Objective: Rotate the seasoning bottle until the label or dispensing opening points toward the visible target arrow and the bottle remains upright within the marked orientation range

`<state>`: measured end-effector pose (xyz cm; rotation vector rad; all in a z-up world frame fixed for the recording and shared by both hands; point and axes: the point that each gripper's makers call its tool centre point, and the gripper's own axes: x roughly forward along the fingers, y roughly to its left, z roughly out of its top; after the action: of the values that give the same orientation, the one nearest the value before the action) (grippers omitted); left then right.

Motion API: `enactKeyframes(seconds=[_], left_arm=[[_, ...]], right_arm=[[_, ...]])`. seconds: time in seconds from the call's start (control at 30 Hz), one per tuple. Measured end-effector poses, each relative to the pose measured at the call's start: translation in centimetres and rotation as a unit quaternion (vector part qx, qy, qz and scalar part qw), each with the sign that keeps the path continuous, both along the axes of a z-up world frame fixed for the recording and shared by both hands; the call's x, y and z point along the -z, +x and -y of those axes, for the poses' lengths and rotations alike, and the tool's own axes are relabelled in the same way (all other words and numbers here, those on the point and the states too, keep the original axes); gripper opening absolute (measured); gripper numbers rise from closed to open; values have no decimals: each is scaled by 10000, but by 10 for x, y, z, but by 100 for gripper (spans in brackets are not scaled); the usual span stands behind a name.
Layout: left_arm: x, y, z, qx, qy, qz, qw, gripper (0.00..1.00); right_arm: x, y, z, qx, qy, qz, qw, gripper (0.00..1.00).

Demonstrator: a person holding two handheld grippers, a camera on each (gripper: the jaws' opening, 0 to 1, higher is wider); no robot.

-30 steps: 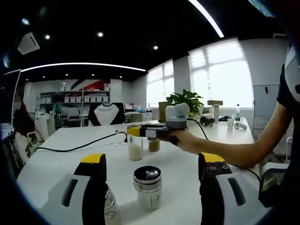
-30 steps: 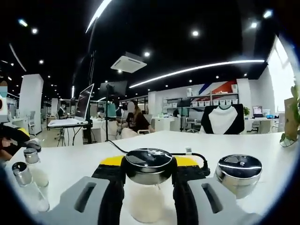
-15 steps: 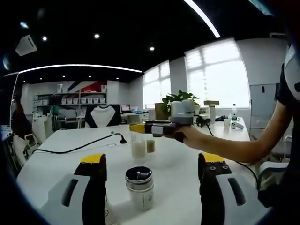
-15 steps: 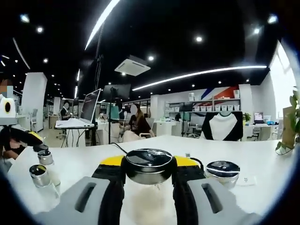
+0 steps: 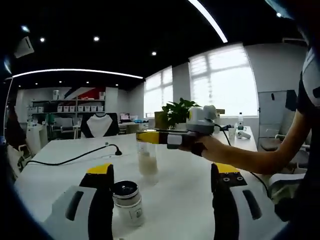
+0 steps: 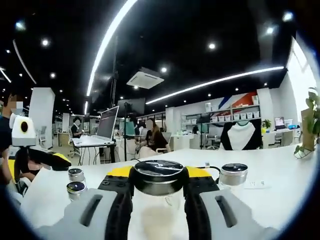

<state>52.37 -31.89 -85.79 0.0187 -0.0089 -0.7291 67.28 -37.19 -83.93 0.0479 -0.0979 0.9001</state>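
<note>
The white worktop runs wide and mostly bare around the bottles, with open surface to the right of the left gripper and towards the far edge, where a potted plant stands before bright windows. A black cable trails across the left part of the surface. Beyond lie an open office with shelves, desks and a seated person at a laptop.

The right gripper is clamped on the seasoning bottle, its dark jaws pressing the glass body just under the metal cap; in the left gripper view the same bottle stands upright near the middle of the worktop, possibly lifted just clear of it. A second metal-capped jar stands apart to its right, and two small shakers sit near the worktop's left edge.

The left gripper hangs with jaws wide apart, gripping nothing; a short jar stands just beside its left jaw.
</note>
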Motion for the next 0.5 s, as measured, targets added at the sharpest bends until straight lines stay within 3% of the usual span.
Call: enactKeyframes(seconds=[0.5], left_arm=[[11, -24, 39, 587, 104, -90, 9982, 78]], right_arm=[[-6, -50, 29, 1, -63, 190, 9998, 36]])
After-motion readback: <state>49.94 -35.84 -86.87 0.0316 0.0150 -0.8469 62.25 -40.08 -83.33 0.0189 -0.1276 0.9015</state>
